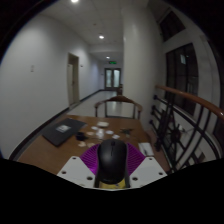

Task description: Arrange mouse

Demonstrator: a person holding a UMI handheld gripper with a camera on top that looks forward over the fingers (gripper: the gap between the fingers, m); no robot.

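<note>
A black computer mouse (111, 160) sits between the two fingers of my gripper (111, 172), held above the wooden table (60, 150). The purple pads (92, 158) press against both sides of the mouse. The mouse hides the gap between the fingers and part of the table ahead.
A dark laptop (62, 128) lies on the table's left side. Small white items (101, 127) and papers lie in the middle. A wooden chair (118, 106) stands at the far end. A dark railing (180, 135) runs along the right. A corridor with doors lies beyond.
</note>
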